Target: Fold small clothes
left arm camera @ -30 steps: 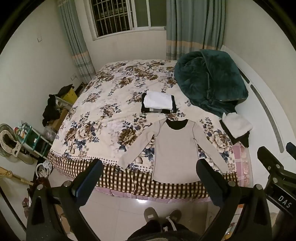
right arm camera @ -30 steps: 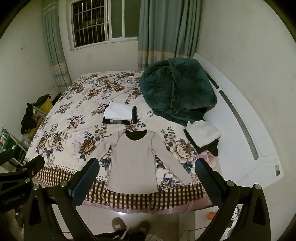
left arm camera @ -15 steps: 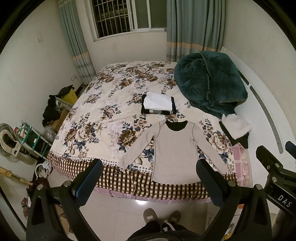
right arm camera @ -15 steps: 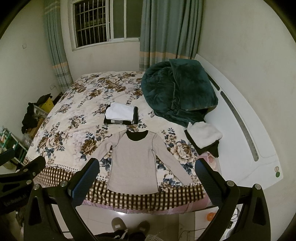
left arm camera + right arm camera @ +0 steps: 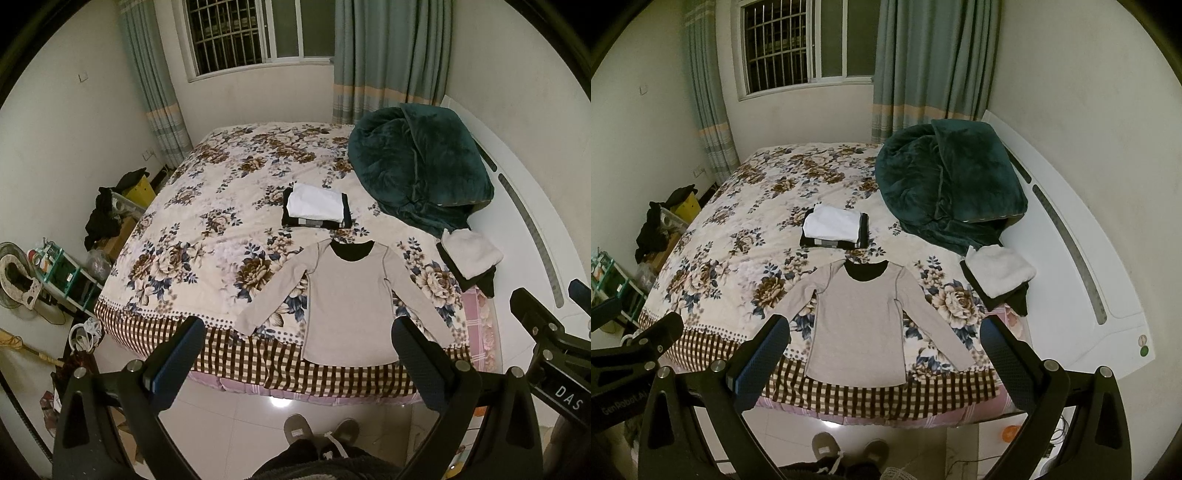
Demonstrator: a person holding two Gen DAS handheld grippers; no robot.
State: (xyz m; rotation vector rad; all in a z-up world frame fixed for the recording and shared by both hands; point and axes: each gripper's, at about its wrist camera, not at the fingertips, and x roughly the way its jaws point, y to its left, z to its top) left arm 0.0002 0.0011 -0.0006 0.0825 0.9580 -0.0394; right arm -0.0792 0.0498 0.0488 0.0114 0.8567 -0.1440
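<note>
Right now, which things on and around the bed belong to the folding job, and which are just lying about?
Part of the job:
beige long-sleeved top, spread flat, unfolded
folded black and white stack
folded white and black pile
left gripper, open
right gripper, open

Lying about:
dark green blanket
dark clothes heap
fan

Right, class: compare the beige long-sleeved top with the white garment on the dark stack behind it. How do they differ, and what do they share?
The beige top lies spread flat, sleeves angled outward; the white garment is folded into a compact rectangle. The beige top rests directly on the floral bedspread, its hem at the checked border, while the white garment sits on a dark folded piece nearer mid-bed. The beige top covers more area. Both lie untouched.
</note>
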